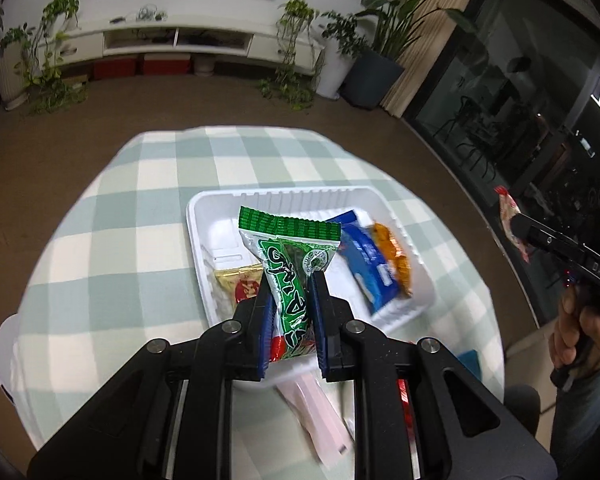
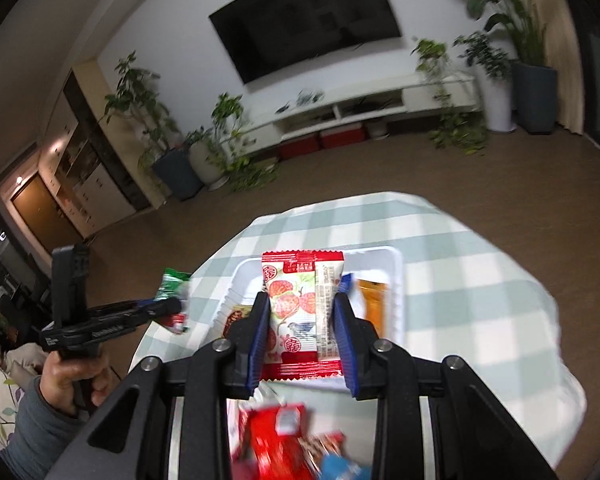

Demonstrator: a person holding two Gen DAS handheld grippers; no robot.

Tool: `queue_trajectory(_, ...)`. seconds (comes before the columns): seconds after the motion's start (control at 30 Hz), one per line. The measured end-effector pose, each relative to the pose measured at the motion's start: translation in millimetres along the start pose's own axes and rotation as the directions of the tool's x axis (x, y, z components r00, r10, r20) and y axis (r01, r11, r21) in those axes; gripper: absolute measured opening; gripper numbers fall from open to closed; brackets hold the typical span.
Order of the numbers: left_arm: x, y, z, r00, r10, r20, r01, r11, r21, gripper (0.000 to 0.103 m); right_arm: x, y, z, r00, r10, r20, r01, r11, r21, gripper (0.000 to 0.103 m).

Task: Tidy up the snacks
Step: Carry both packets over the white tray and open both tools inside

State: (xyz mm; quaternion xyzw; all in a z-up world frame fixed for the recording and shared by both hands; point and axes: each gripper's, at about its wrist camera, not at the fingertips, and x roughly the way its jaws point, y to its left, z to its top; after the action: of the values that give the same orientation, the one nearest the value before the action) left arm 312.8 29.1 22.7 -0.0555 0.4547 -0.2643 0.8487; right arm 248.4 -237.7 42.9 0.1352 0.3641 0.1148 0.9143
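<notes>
Nearest me, just short of the white tray (image 1: 204, 216), loose snacks (image 2: 284, 436) lie blurred on the checked tablecloth (image 1: 112, 216). I judge I'm mid-carry — both packets held above the tray. My left gripper (image 1: 291, 300) is clamped narrow on the green packet (image 1: 290, 264); my right gripper (image 2: 302, 320) grips the red-and-white strawberry packet (image 2: 300, 304). Next: lower each into free space beside the blue packet (image 1: 366, 264) and orange packet (image 1: 392, 256), then release.

My green snack packet (image 1: 290, 280): glossy plastic film. My strawberry-print packet (image 2: 300, 304): same shiny film. Tray (image 1: 284, 196): white matt foam-like plastic, ribbed walls. Tablecloth (image 1: 140, 200): checked matt cloth.
</notes>
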Motion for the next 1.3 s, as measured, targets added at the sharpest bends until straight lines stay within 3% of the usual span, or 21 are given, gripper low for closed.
queue_trajectory(0.3, 79.4, 14.6, -2.3, 0.995, 0.035, -0.093, -0.035, 0.999, 0.003, 0.016, 114.6, 12.8, -8.2, 0.981, -0.064, -0.183, 0.052, 0.996, -0.068, 0.034)
queue_trajectory(0.73, 103.4, 15.9, -13.8, 0.991, 0.094, -0.096, -0.091, 0.995, 0.036, 0.020, 168.4, 14.7, -43.0, 0.945, -0.124, -0.303, 0.086, 0.987, -0.136, 0.035)
queue_trajectory(0.87, 103.3, 14.0, -16.5, 0.990, 0.106, -0.098, -0.102, 0.994, 0.047, 0.032, 172.6, 23.0, -47.0, 0.941, -0.151, -0.303, 0.101, 0.979, -0.176, 0.036)
queue_trajectory(0.97, 99.4, 10.3, -18.6, 0.990, 0.108, -0.090, -0.103, 0.993, 0.061, 0.057, 173.3, 23.9, -47.1, 0.941, -0.153, -0.303, 0.103, 0.979, -0.177, 0.037)
queue_trajectory(1.2, 84.7, 4.8, -22.9, 0.992, 0.104, -0.065, -0.100, 0.993, 0.060, 0.061, 160.2, 19.7, -42.8, 0.947, -0.149, -0.285, 0.107, 0.981, -0.159, 0.037)
queue_trajectory(1.3, 72.5, -0.2, -25.9, 0.994, 0.103, -0.047, -0.099, 0.993, 0.065, 0.070, 147.1, 21.8, -38.0, 0.954, -0.148, -0.260, 0.108, 0.981, -0.163, 0.048)
